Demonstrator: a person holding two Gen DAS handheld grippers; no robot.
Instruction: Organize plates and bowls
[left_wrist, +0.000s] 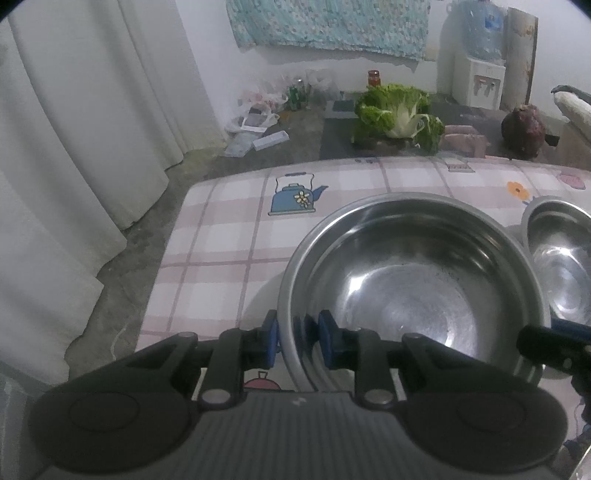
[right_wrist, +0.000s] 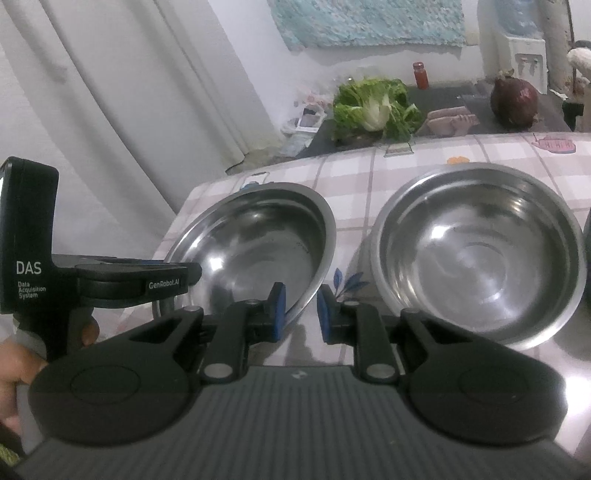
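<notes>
A large steel bowl (left_wrist: 413, 280) sits on the checked tablecloth (left_wrist: 221, 236). My left gripper (left_wrist: 298, 341) straddles the bowl's near-left rim, one blue pad outside and one inside, with a small gap showing. The same bowl (right_wrist: 255, 251) appears tilted in the right wrist view. My right gripper (right_wrist: 301, 312) straddles its near-right rim, jaws a little apart. A second steel bowl (right_wrist: 480, 258) sits flat to the right; it also shows in the left wrist view (left_wrist: 561, 254). The left gripper body (right_wrist: 110, 280) shows at the left.
A cabbage (left_wrist: 399, 114), a red onion (left_wrist: 522, 127) and a jar (left_wrist: 373, 78) lie on a dark surface behind the table. White curtains (left_wrist: 74, 147) hang at the left. The table's left edge (left_wrist: 166, 258) drops to the floor.
</notes>
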